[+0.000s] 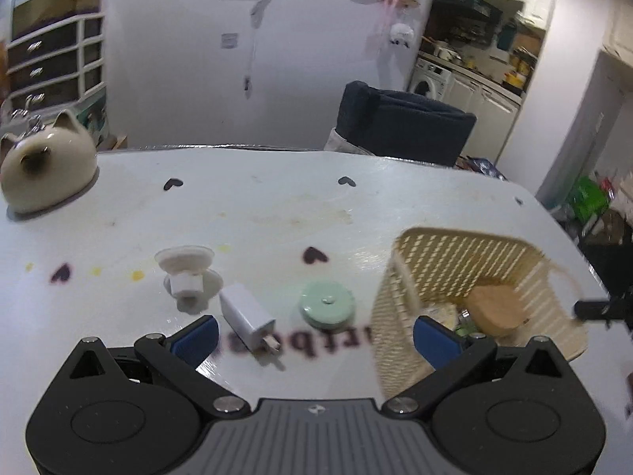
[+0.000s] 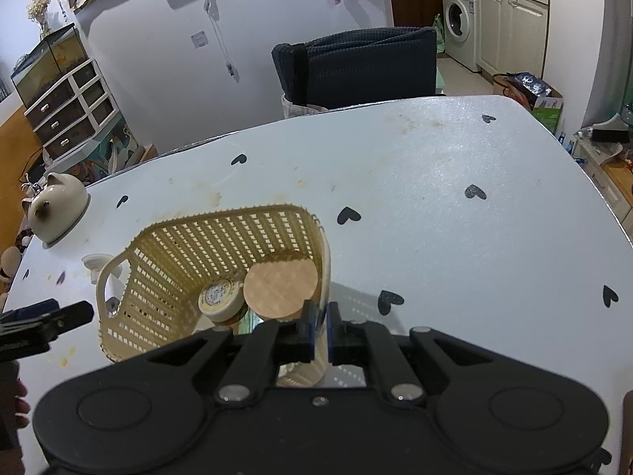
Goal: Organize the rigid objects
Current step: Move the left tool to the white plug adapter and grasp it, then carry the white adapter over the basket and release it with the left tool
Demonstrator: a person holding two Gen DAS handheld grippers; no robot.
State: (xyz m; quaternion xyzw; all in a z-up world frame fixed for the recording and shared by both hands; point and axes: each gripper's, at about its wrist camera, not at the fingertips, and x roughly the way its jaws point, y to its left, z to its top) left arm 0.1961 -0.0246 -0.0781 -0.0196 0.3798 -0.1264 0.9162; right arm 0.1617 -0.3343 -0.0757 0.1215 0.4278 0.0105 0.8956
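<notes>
Left gripper [image 1: 314, 336] jaws wide apart; right gripper [image 2: 319, 330] jaws pinched close.

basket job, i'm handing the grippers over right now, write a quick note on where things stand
Left gripper: open, empty, hovering over the table above the white charger.
Right gripper: shut on the near rim of the basket, holding it.
In the basket: a round wooden disc, a small round tin, and something greenish under them that I can't identify.
Still loose on the table, left of the basket: charger, green round disc, white suction cup piece.
The cat-shaped teapot sits at the far left corner.
Left to do: put the three loose items in the basket.
</notes>
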